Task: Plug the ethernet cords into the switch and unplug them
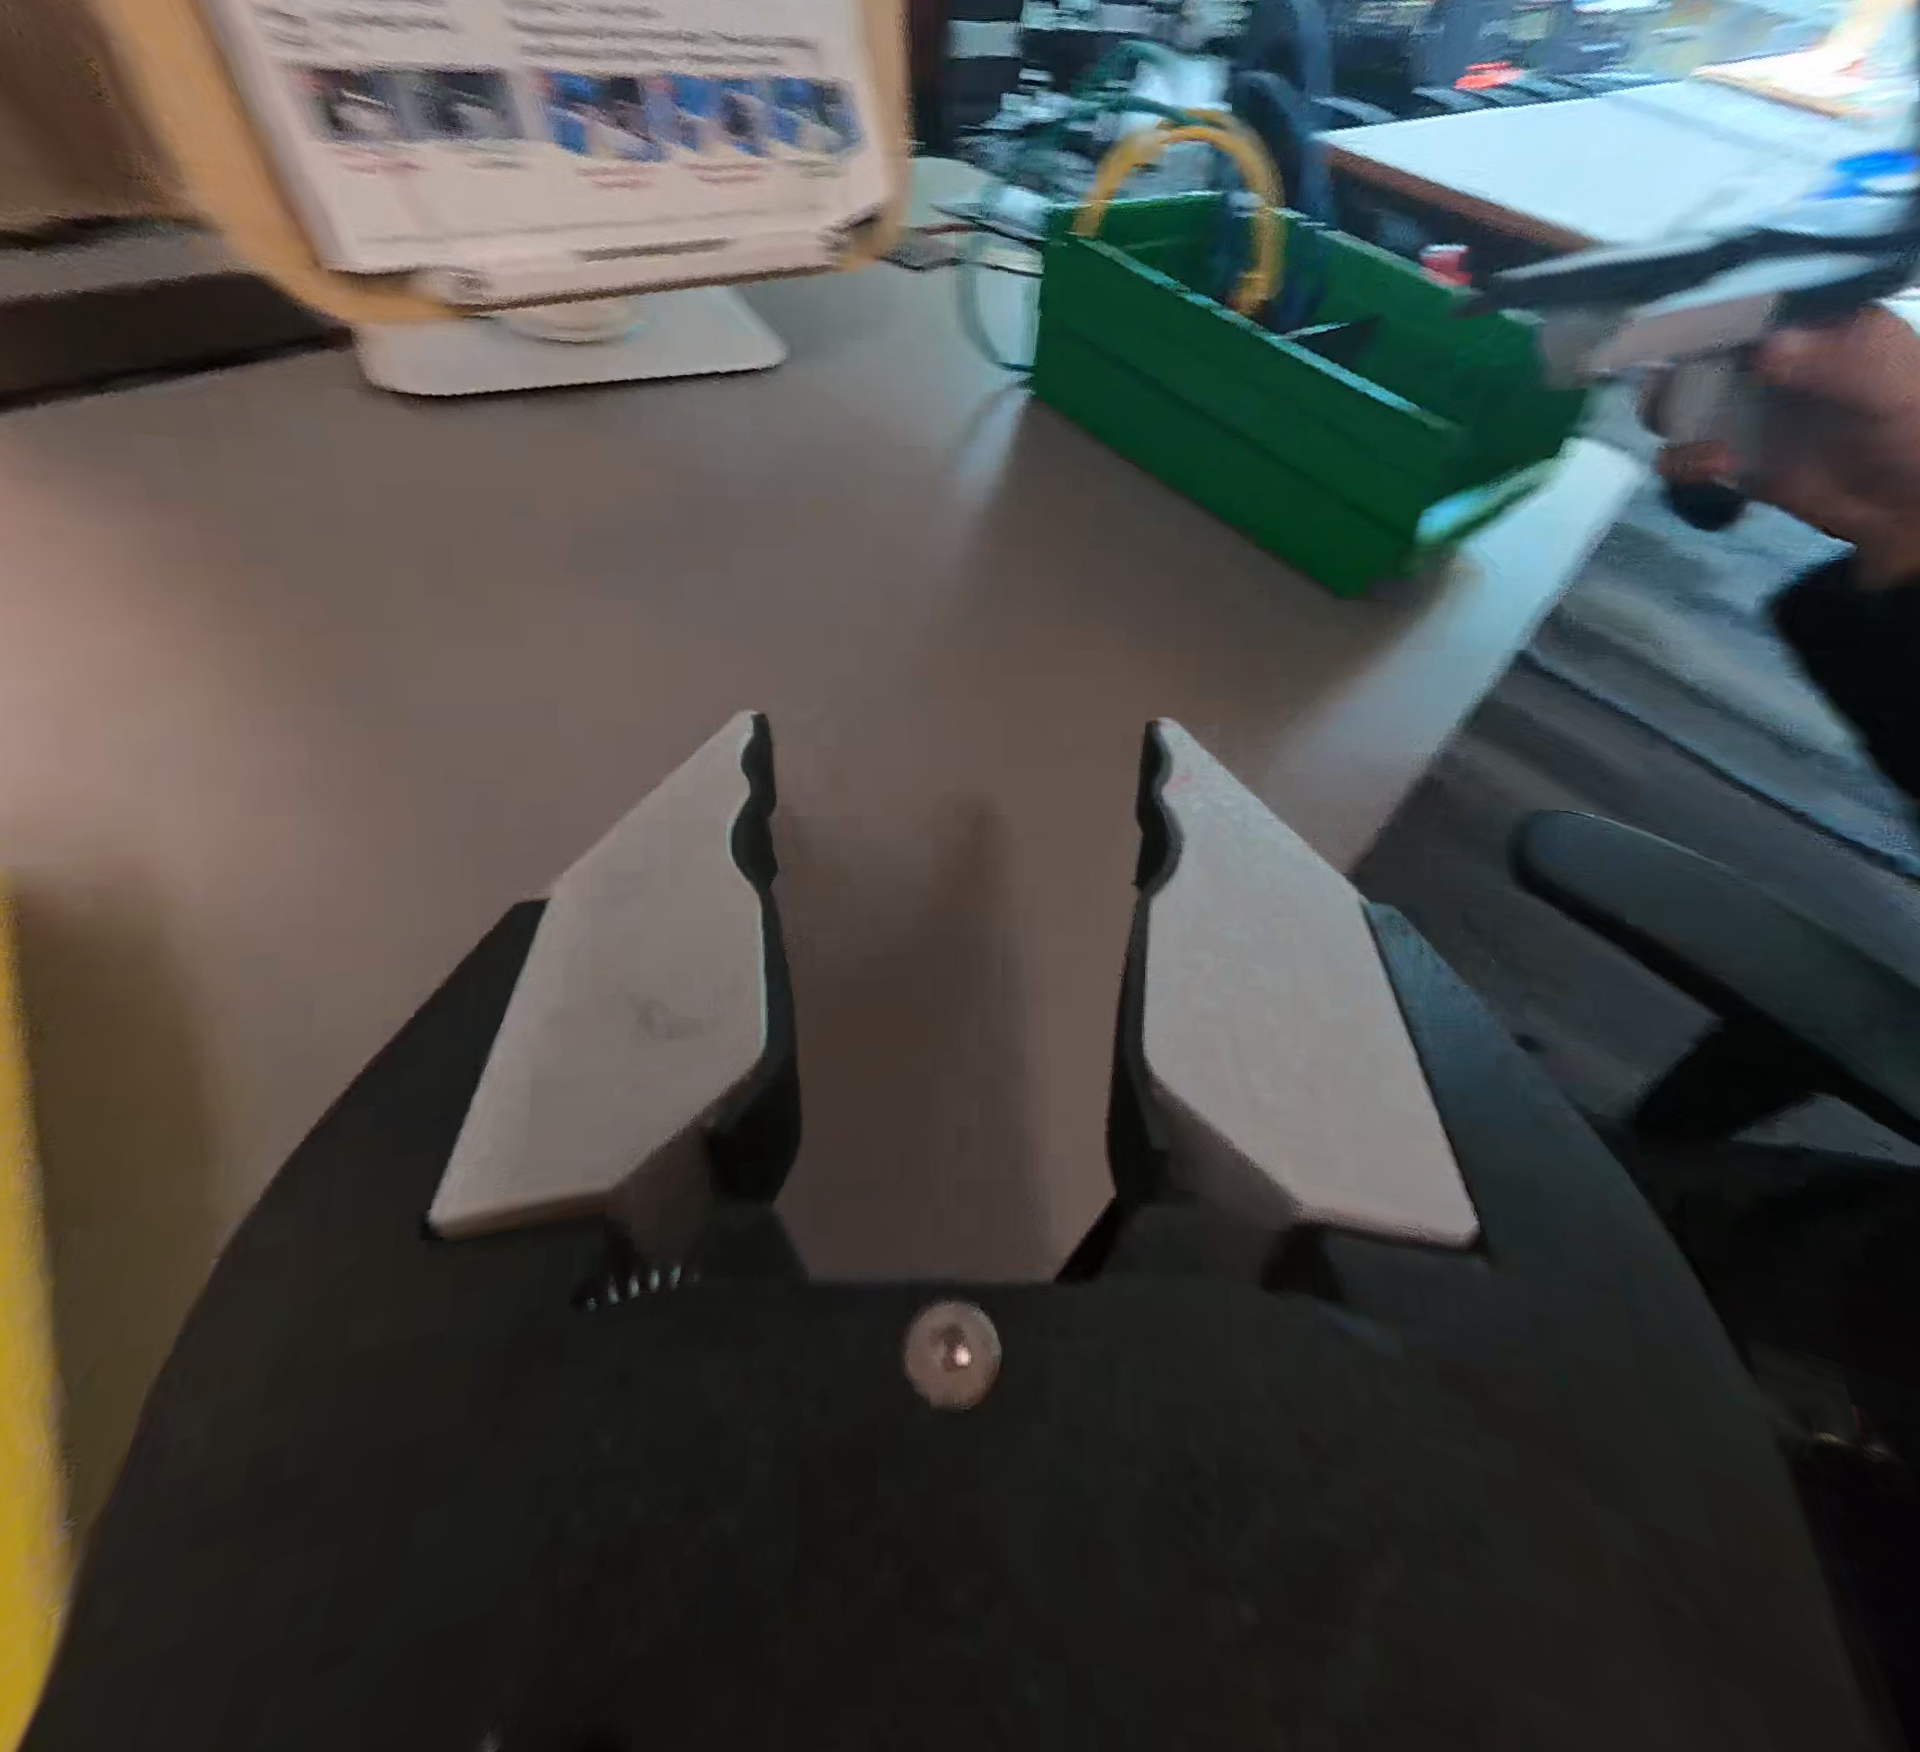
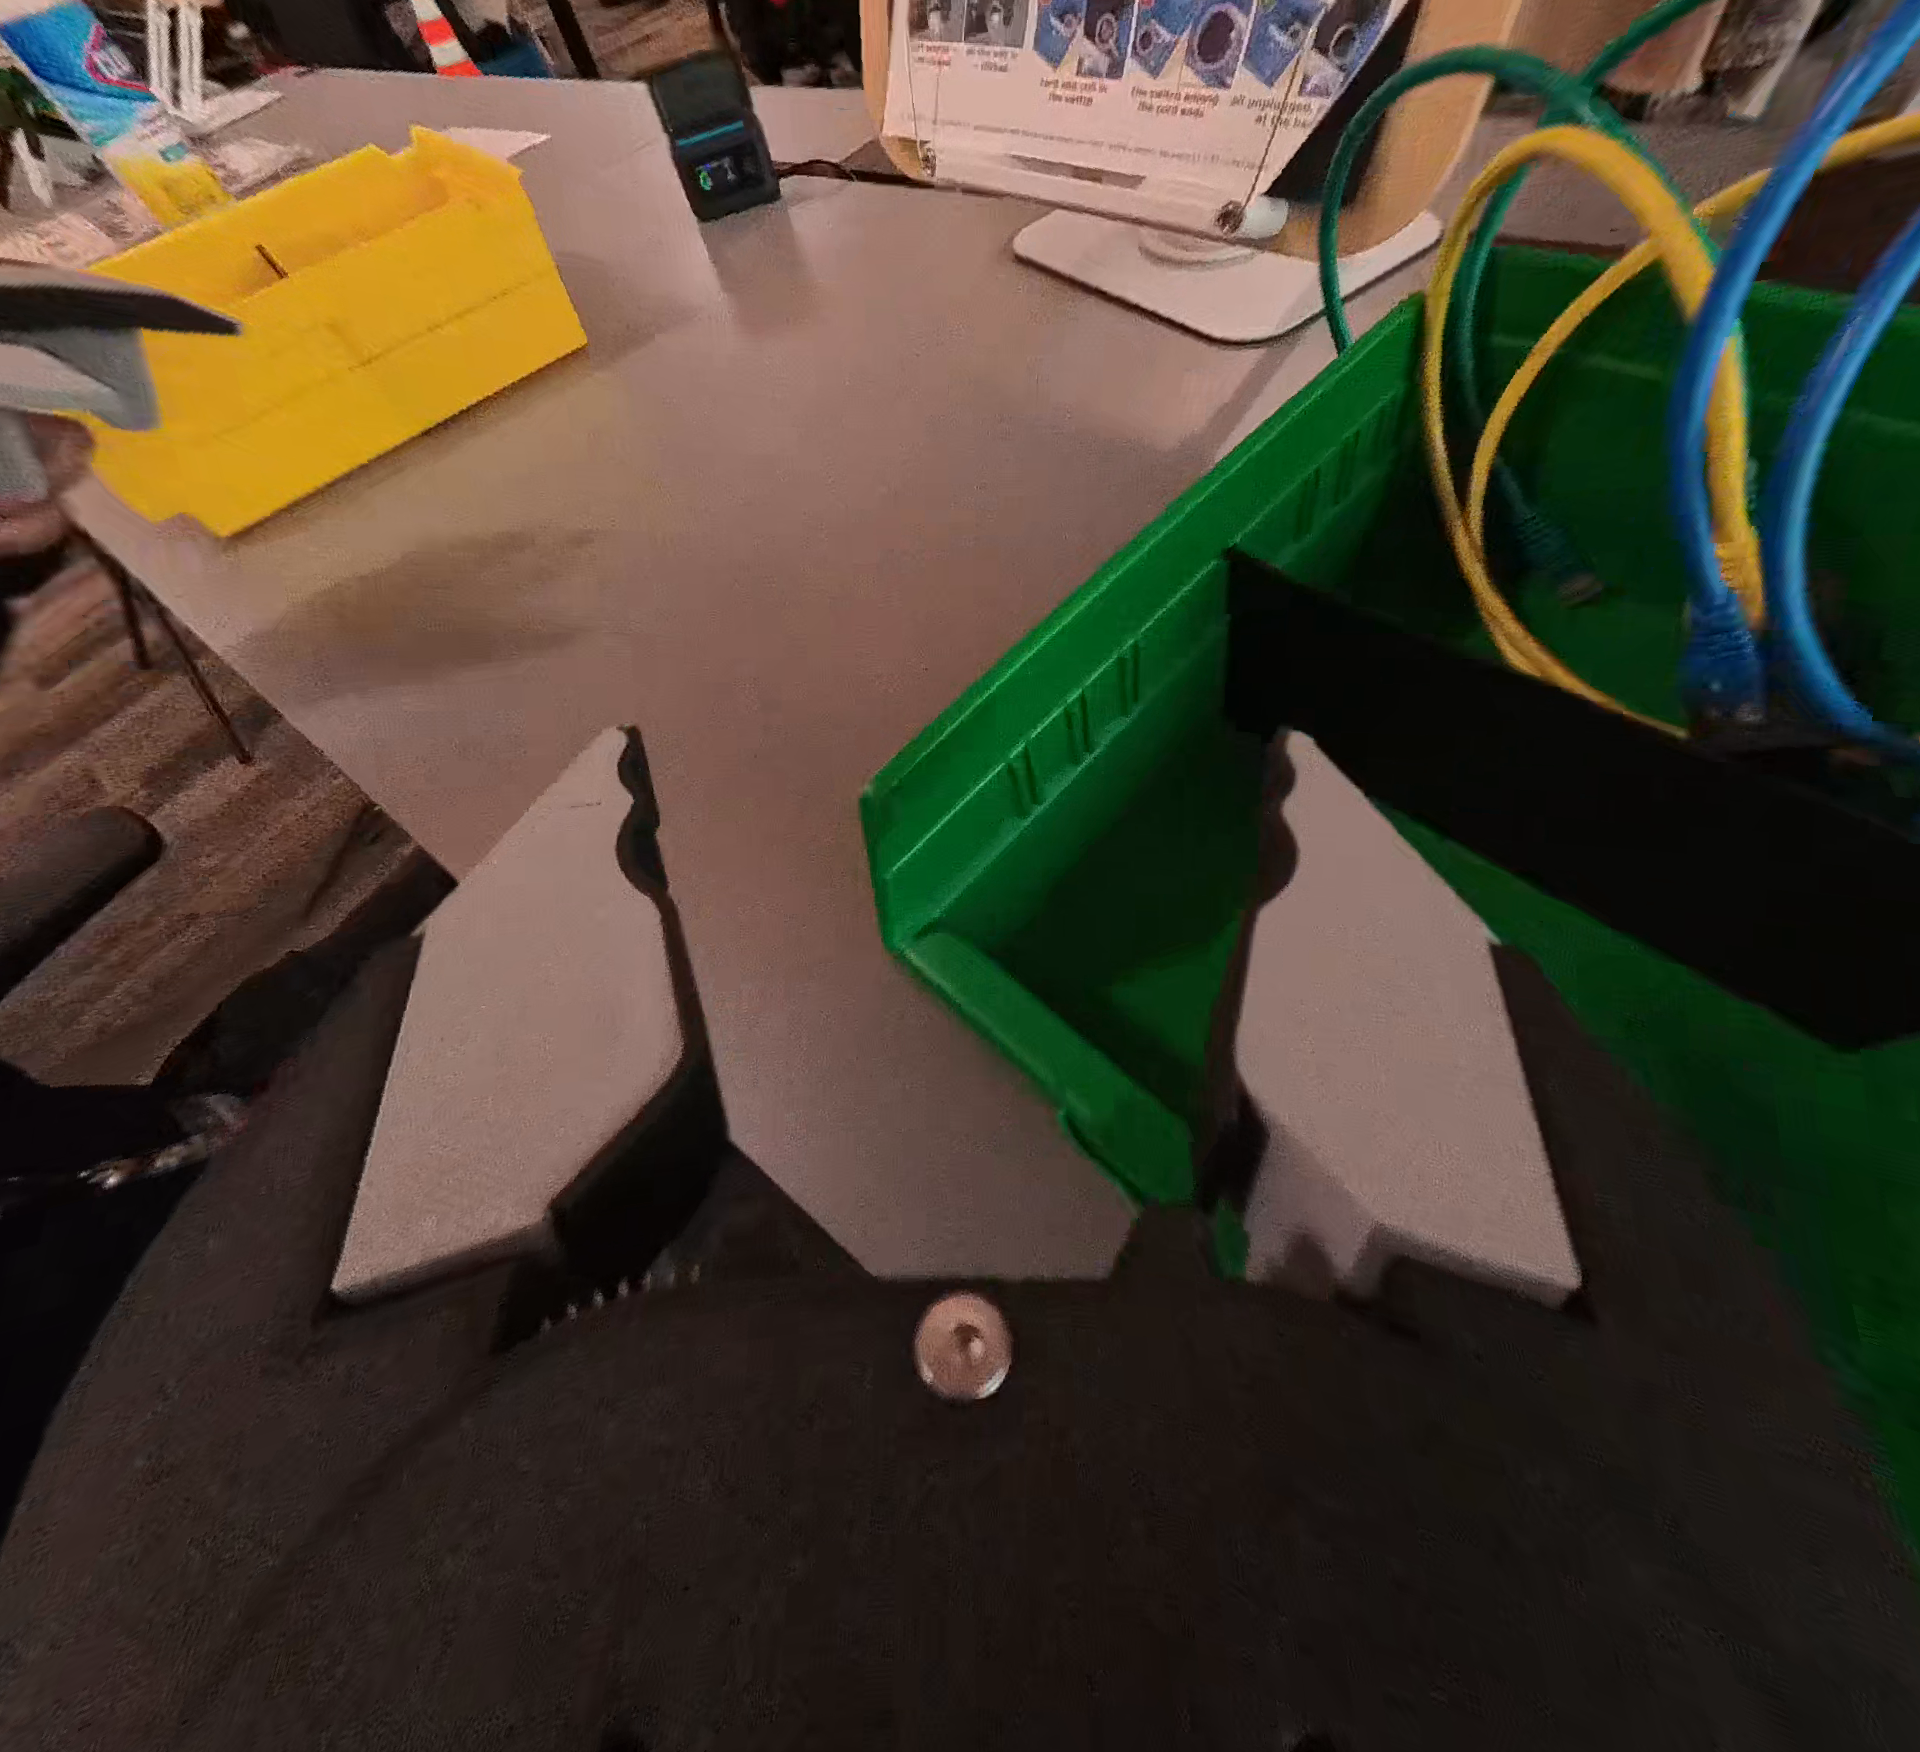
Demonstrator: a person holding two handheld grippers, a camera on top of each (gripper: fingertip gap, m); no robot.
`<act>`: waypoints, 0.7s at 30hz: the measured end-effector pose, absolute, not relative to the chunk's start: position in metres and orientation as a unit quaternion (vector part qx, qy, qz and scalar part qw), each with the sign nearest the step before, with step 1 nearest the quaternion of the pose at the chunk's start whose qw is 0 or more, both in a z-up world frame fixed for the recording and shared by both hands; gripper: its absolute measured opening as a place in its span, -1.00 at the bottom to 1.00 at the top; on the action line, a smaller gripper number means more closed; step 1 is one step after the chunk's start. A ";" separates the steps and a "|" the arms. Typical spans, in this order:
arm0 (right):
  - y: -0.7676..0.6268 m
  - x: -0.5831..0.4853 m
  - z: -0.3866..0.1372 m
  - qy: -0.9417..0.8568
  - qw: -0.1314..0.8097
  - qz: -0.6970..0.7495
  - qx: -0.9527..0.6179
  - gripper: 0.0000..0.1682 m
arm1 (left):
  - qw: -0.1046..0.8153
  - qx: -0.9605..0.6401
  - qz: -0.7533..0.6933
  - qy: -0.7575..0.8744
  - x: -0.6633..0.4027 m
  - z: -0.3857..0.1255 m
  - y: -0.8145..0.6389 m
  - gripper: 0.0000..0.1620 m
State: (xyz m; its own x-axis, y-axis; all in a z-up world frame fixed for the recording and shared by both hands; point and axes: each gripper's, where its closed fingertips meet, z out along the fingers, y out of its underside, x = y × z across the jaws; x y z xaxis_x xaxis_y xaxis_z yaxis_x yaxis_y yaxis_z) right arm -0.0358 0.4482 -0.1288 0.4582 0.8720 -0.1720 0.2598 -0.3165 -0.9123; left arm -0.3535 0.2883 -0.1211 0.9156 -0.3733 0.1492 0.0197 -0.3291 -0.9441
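Where the green bin (image 2: pixel 1101 746) sits on the grey surface (image 2: pixel 790 497), its long axis runs away to the right; yellow cord (image 2: pixel 1455 414), blue cord (image 2: pixel 1714 372) and green cord (image 2: pixel 1475 71) loop upward from its rear compartment. Right tongs (image 2: pixel 951 757) gape empty over the bin's near corner. Left tongs (image 1: pixel 956 736) half open, empty, above bare surface. Switch not discernible.
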 end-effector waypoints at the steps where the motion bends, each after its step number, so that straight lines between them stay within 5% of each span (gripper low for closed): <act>1: 0.448 -0.042 -0.138 -0.380 0.443 0.339 -0.738 0.36 | 0.577 -0.804 -0.118 0.083 -0.377 -0.118 0.275 -0.12; 6: 0.467 -0.073 -0.178 -0.353 0.456 0.259 -0.775 0.38 | 0.546 -0.832 0.089 -0.048 -0.493 -0.132 0.208 -0.03; 9: 0.488 -0.075 -0.198 -0.357 0.458 0.182 -0.793 0.24 | 0.512 -0.848 0.113 -0.078 -0.527 -0.165 0.210 -0.03; 10: 0.483 -0.082 -0.197 -0.371 0.451 0.206 -0.785 -0.27 | 0.495 -0.858 0.114 -0.077 -0.533 -0.179 0.216 -0.15; 12: 0.483 -0.081 -0.198 -0.391 0.455 0.166 -0.783 -0.46 | 0.449 -0.876 0.162 -0.070 -0.553 -0.203 0.223 -0.79; 13: 0.485 -0.076 -0.198 -0.397 0.462 0.130 -0.782 -0.53 | 0.448 -0.876 0.175 -0.033 -0.551 -0.204 0.225 -0.90; 21: 0.440 -0.111 -0.193 -0.409 0.467 0.150 -0.769 -0.71 | 0.493 -0.848 0.191 -0.038 -0.569 -0.175 0.219 -0.95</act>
